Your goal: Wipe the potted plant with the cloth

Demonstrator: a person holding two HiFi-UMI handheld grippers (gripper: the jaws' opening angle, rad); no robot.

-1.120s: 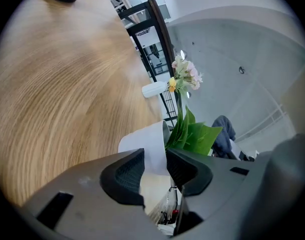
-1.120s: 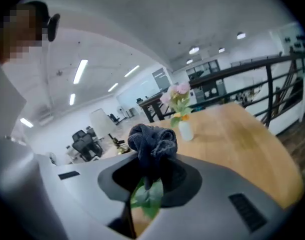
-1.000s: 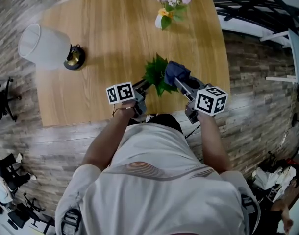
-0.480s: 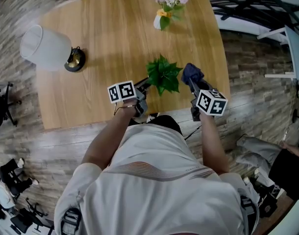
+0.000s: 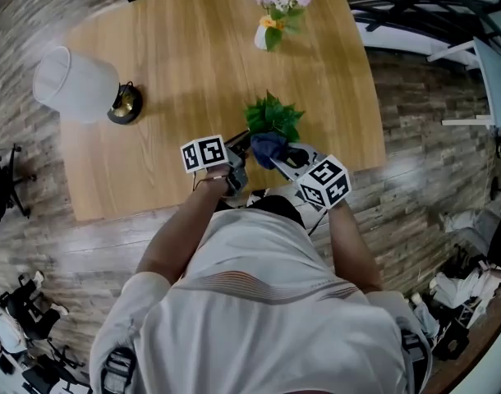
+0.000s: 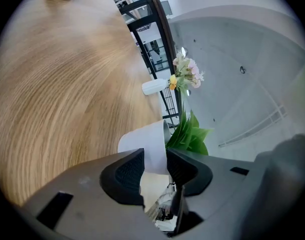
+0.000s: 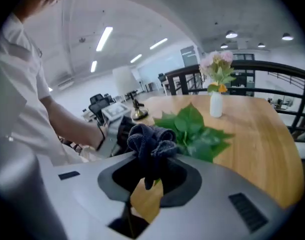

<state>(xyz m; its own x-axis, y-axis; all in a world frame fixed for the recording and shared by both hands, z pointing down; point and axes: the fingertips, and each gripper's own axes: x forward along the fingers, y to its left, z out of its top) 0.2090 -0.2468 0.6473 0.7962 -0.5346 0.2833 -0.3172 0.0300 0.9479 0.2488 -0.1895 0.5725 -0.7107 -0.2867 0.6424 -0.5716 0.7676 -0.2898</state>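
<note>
A small green potted plant [image 5: 273, 116] stands near the front edge of the wooden table [image 5: 176, 64]. My left gripper [image 5: 240, 145] reaches it from the near left. In the left gripper view its jaws [image 6: 155, 160] are shut on the white pot [image 6: 146, 146], with leaves [image 6: 189, 136] beyond. My right gripper [image 5: 281, 153] is shut on a bunched dark blue cloth [image 5: 268, 146], which rests against the near side of the leaves. The right gripper view shows the cloth [image 7: 151, 143] sticking up from the jaws in front of the leaves [image 7: 195, 131].
A white lampshade [image 5: 74, 80] on a brass base [image 5: 124, 101] stands at the table's left. A white vase of pink flowers [image 5: 273, 11] is at the far edge. Black railings [image 5: 415, 11] run beyond the table's right side.
The right gripper with the cloth went from the plant's right side, out to the right, then swung in to the plant's near side. The left gripper stayed at the pot.
</note>
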